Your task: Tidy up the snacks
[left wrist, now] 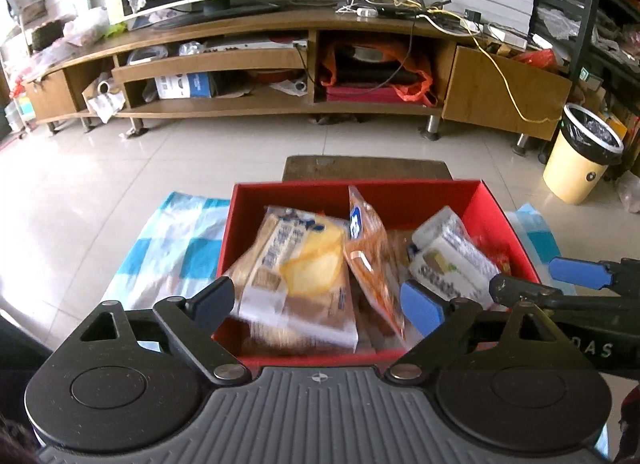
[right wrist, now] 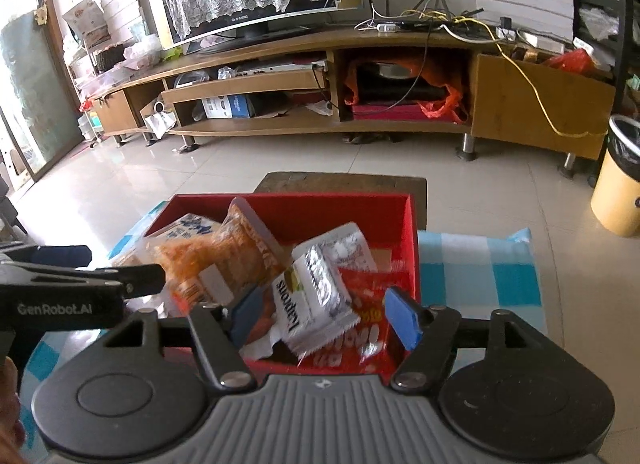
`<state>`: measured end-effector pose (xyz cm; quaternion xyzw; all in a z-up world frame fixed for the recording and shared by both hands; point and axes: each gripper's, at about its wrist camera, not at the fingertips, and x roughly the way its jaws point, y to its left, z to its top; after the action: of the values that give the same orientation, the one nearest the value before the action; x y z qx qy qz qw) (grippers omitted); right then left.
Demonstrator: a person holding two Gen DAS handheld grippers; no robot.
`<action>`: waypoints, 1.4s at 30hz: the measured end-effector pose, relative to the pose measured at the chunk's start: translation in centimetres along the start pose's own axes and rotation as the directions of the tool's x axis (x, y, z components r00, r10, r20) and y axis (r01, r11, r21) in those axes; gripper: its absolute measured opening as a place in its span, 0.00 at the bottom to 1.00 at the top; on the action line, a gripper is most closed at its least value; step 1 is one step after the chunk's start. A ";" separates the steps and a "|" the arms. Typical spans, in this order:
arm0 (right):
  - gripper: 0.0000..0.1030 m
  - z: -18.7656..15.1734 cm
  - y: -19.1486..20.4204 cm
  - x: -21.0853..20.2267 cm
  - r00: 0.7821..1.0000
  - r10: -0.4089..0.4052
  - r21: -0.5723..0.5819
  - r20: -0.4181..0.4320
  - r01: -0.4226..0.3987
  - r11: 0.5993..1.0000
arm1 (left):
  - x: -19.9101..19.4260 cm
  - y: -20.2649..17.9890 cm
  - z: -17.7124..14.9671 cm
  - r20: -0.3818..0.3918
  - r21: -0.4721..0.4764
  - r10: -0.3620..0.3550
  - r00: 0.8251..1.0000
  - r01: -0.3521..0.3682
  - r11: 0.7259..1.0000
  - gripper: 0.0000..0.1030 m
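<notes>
A red box [left wrist: 496, 220] [right wrist: 410, 248] on a blue-and-white checked cloth holds several snack packets. In the left wrist view a bread packet [left wrist: 300, 276] lies at the left, an orange packet [left wrist: 372, 260] stands in the middle, a white packet [left wrist: 448, 260] lies at the right. My left gripper [left wrist: 320, 304] is open over the box's near edge, its jaws either side of the bread packet. My right gripper [right wrist: 326, 314] is open over the box, its jaws either side of the white packet [right wrist: 316, 288]. A red packet [right wrist: 368, 328] lies beneath it. The orange packet [right wrist: 224, 260] leans left.
The cloth [left wrist: 176, 248] [right wrist: 480, 272] covers a low table. A wooden stool [left wrist: 366, 168] stands beyond the box. A long TV stand [left wrist: 280, 64] runs along the far wall. A yellow bin [left wrist: 580, 156] stands at the right on the tiled floor.
</notes>
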<state>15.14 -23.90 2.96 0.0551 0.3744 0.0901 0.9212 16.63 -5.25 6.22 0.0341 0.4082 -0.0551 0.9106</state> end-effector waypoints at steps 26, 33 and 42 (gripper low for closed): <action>0.66 -7.0 1.5 -7.1 0.999 0.044 0.070 -0.013 -0.043 0.997 | -5.3 -1.2 -7.0 -0.047 0.014 -0.022 0.999 0.023 1.000 0.93; 0.66 -8.0 1.8 -7.9 0.998 0.056 0.078 -0.022 -0.054 0.996 | -6.2 -1.1 -8.1 -0.047 0.018 -0.012 0.999 0.013 1.000 0.93; 0.66 -9.0 2.1 -8.4 0.998 0.062 0.079 -0.031 -0.060 0.995 | -7.0 -1.1 -9.0 -0.041 0.023 0.004 0.999 -0.003 1.000 0.93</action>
<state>2.63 -23.28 2.62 0.1010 0.3909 0.1045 0.9089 5.17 -4.89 5.45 0.0462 0.4262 -0.0575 0.9016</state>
